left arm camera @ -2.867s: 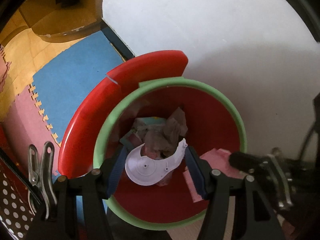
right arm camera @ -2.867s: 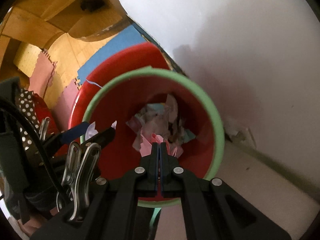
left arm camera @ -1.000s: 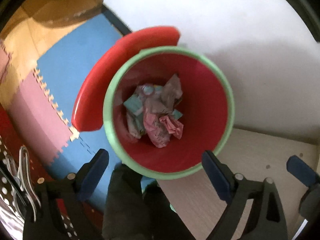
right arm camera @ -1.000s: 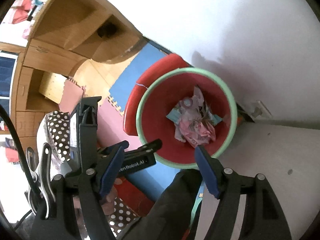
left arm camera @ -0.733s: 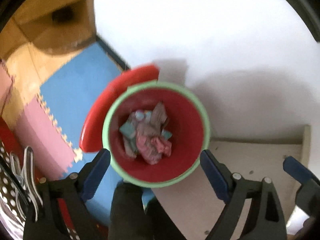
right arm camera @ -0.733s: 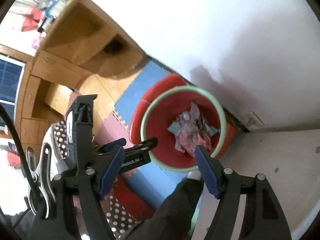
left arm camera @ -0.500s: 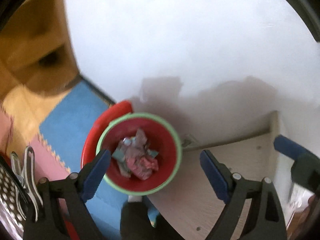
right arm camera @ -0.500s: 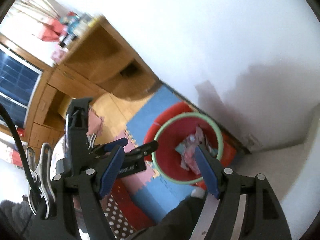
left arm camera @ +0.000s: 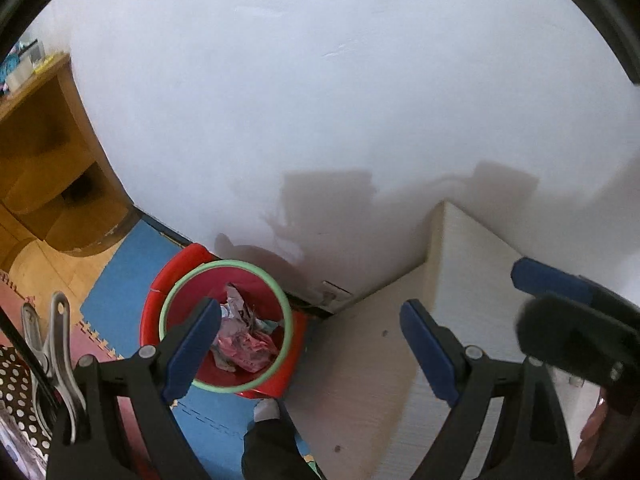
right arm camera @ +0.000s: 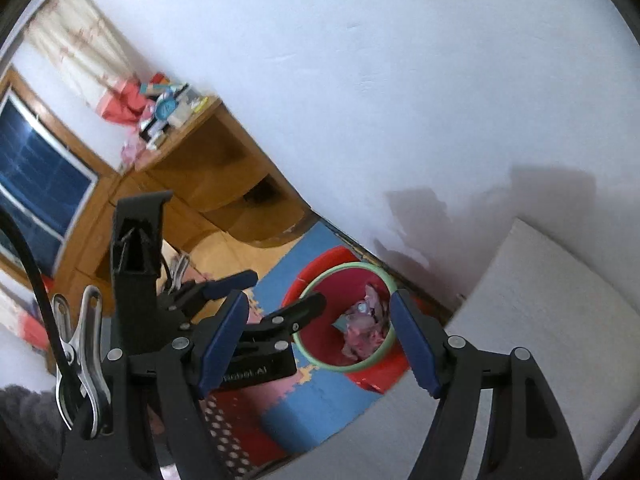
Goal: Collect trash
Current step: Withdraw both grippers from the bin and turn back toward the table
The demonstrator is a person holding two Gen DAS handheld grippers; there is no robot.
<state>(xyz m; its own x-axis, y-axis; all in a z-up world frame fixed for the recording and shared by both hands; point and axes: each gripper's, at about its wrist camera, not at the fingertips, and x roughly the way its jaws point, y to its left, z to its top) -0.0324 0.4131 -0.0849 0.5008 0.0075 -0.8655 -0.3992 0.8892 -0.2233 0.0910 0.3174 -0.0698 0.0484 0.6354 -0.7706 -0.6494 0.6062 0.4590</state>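
White wall (left arm camera: pixel 320 100) and foam floor mats (left arm camera: pixel 120 284) surround the red bin (left arm camera: pixel 224 324), where crumpled trash (left arm camera: pixel 244 340) is piled. Left gripper (left arm camera: pixel 312 350) and right gripper (right arm camera: pixel 320 344) are held spread, empty, beside the pale tabletop (left arm camera: pixel 360 360).

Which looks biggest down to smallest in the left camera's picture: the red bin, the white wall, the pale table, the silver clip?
1. White wall, most of the picture.
2. Pale table.
3. Red bin, far below on the floor.
4. Silver clip, though it sits right at the camera, so its true size against the bin is unsure.
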